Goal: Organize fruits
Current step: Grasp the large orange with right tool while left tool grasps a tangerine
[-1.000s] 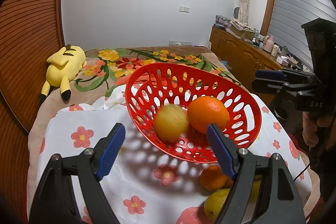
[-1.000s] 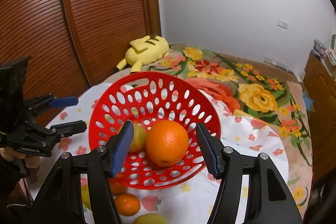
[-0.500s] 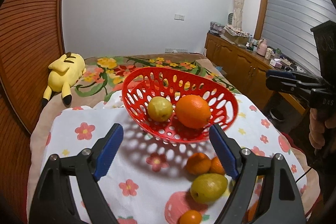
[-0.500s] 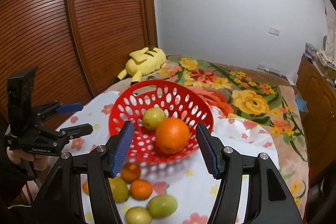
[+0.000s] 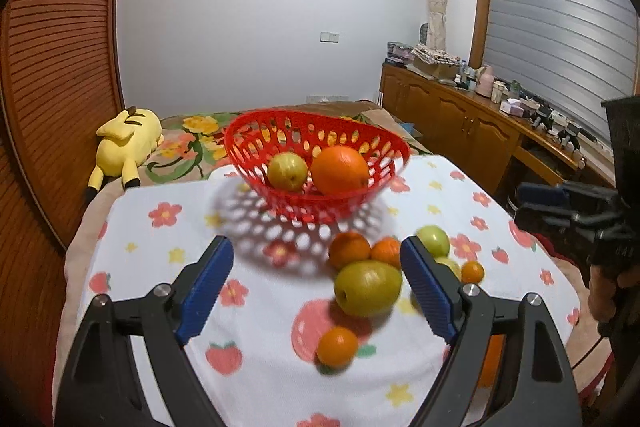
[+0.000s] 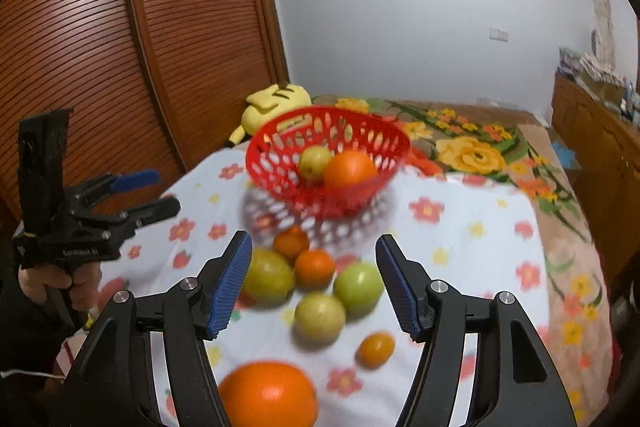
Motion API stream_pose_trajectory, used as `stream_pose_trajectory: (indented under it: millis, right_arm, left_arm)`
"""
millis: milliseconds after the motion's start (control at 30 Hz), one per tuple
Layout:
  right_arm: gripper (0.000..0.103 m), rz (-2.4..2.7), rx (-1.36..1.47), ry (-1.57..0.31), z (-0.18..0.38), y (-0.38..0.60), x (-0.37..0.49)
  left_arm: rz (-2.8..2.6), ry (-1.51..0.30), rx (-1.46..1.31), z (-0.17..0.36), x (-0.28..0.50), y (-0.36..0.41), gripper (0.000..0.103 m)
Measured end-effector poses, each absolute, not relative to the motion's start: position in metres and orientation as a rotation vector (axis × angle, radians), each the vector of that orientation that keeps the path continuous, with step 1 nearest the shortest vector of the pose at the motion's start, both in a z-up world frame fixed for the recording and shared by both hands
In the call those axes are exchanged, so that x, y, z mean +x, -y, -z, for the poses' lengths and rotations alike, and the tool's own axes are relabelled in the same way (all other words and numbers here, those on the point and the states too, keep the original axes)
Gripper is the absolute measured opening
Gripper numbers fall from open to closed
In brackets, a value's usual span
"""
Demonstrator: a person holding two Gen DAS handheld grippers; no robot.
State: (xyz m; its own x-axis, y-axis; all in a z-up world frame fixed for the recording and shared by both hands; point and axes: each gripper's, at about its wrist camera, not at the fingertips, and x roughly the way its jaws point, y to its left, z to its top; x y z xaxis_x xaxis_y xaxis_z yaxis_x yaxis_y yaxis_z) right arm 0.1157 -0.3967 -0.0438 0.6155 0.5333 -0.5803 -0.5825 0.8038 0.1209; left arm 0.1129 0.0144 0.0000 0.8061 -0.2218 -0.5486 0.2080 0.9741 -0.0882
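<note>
A red perforated basket (image 5: pixel 256 163) (image 6: pixel 272 183) stands at the far side of the flowered cloth and holds a large orange (image 5: pixel 340 169) (image 6: pixel 349 169) and a yellow-green fruit (image 5: pixel 287 171) (image 6: pixel 315 161). Several loose oranges and green fruits lie in front of it, among them a green pear (image 5: pixel 368 287) and a big orange (image 6: pixel 268 397) at the near edge. My left gripper (image 5: pixel 316 285) is open and empty above the cloth. My right gripper (image 6: pixel 313 281) is open and empty above the loose pile.
A yellow plush toy (image 5: pixel 124 139) (image 6: pixel 272 107) lies on the bed behind the table. A slatted wooden door (image 6: pixel 120 47) stands left. A wooden cabinet (image 5: pixel 460 123) with clutter runs along the right wall.
Both grippers have pulled back and away from the basket, so it looks smaller and farther. The loose fruits in front of it have come into view. Both stay open.
</note>
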Motion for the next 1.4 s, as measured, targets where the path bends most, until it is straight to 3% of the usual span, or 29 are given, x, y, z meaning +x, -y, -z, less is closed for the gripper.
stream_pose_trajectory:
  millis: [367,1167,1400]
  right_arm:
    - [0.073,-0.620,-0.028,-0.718,0.098,0.409,0.079]
    - [0.086,-0.647,-0.098,-0.789,0.136,0.383,0.058]
    - [0.087,-0.651,-0.094,-0.790,0.138,0.383,0.059]
  left_arm:
    - [0.207,-0.634,-0.013,0.039,0.096,-0.006,0.086]
    - [0.229,-0.744,-0.031,0.073,0.101,0.000,0.085]
    - [0.242,-0.791,-0.045,0.082,0.109,0.001,0.075]
